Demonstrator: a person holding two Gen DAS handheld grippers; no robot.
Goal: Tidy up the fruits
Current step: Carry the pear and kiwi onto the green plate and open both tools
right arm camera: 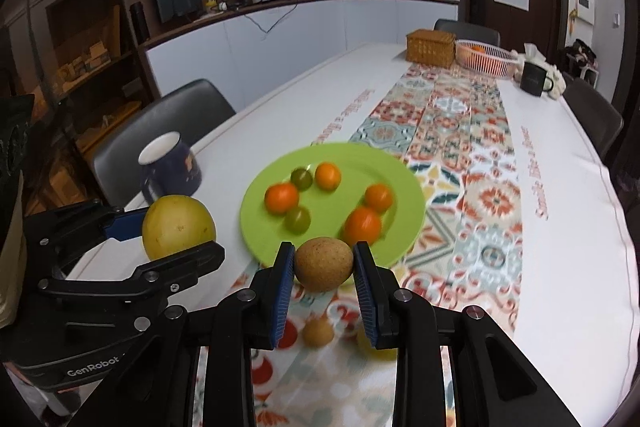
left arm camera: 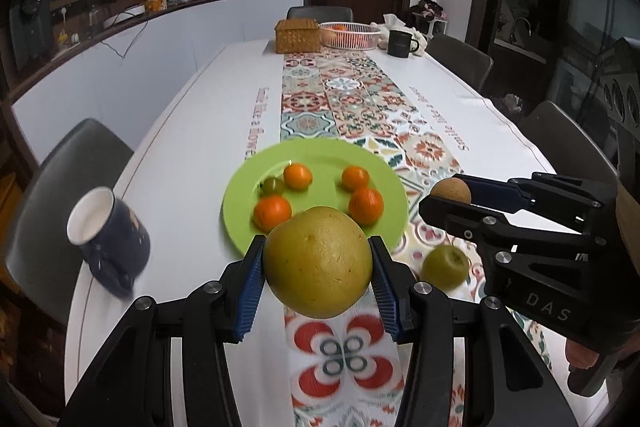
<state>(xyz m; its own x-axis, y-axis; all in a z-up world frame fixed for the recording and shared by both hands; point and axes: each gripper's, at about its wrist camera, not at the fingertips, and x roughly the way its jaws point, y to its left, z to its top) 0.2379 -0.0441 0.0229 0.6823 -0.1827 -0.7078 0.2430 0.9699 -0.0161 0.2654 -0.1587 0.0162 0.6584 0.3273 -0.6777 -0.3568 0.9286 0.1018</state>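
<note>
My left gripper (left arm camera: 318,263) is shut on a large yellow pomelo-like fruit (left arm camera: 318,263), held above the table just short of the green plate (left arm camera: 248,187); it also shows in the right wrist view (right arm camera: 178,225). My right gripper (right arm camera: 324,263) is shut on a small brown kiwi-like fruit (right arm camera: 324,263), also seen from the left wrist view (left arm camera: 451,191), beside the plate's (right arm camera: 400,183) near edge. The plate holds several small oranges (right arm camera: 281,197) and green fruits (right arm camera: 298,219). A green apple (left arm camera: 446,265) lies on the runner to the right.
A dark blue mug (left arm camera: 108,247) stands left of the plate near the table edge. A second brown fruit (right arm camera: 317,333) lies on the runner under my right gripper. A wicker box (left arm camera: 298,35), a white basket (left arm camera: 350,35) and a black mug (left arm camera: 402,43) stand at the far end. Chairs surround the table.
</note>
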